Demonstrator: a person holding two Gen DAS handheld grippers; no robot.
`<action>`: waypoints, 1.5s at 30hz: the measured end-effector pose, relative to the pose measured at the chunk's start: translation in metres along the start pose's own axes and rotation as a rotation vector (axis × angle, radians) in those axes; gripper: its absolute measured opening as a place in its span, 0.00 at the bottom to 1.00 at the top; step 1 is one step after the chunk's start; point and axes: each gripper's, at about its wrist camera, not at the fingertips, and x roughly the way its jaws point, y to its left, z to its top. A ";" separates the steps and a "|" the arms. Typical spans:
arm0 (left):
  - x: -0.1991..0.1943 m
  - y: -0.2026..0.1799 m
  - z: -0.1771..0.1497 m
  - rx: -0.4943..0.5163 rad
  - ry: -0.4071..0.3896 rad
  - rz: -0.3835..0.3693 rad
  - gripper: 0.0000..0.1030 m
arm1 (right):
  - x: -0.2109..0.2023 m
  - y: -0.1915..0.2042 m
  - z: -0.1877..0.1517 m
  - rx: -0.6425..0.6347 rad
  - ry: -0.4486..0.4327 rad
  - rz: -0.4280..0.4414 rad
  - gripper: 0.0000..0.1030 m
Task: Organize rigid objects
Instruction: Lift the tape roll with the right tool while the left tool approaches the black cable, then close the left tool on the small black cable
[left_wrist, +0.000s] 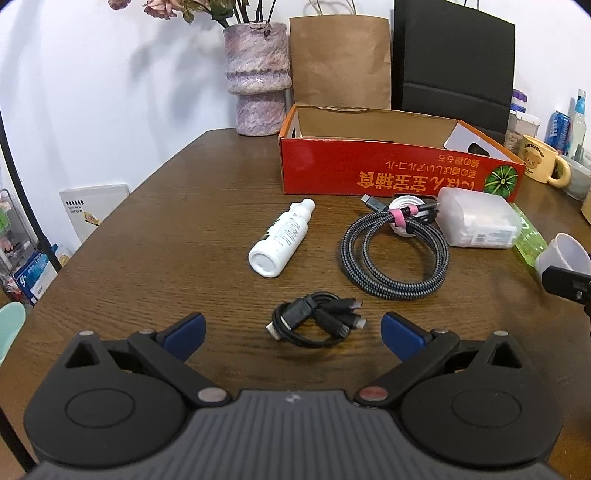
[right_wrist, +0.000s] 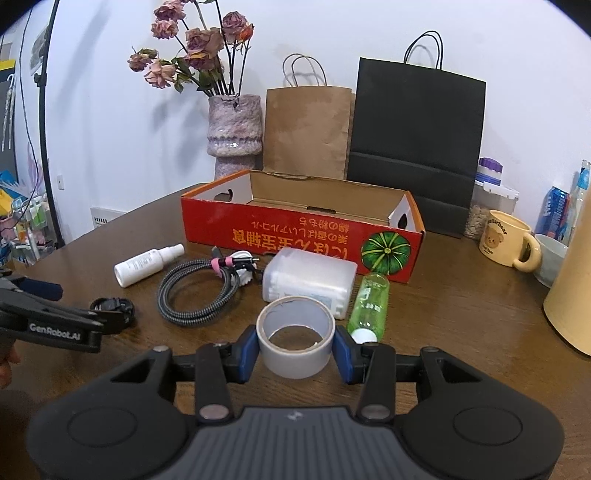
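The right tongs (right_wrist: 295, 349) are clamped on the grey tape roll (right_wrist: 295, 338), near the red box (right_wrist: 295, 230). The left tongs (left_wrist: 293, 332) stand apart above the small black cable (left_wrist: 314, 325) on the counter (left_wrist: 166, 240).

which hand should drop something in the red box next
Right, probably. Its gripper already holds the tape roll, jaws shut on its sides, facing the empty red box. The left gripper is open and empty, over the small black cable.

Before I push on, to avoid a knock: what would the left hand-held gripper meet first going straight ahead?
Probably the small black cable bundle, lying on the table between and just beyond the open left hand-held gripper. Depth is uncertain.
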 end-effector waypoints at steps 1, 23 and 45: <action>0.002 0.000 0.001 -0.002 0.001 -0.003 1.00 | 0.001 0.001 0.001 0.000 0.000 0.001 0.41; 0.022 -0.001 0.003 -0.025 0.016 0.000 0.63 | 0.020 0.000 0.002 0.034 0.000 -0.001 0.41; 0.004 -0.001 0.005 -0.036 -0.054 0.003 0.54 | 0.015 0.004 0.003 0.031 -0.020 -0.002 0.41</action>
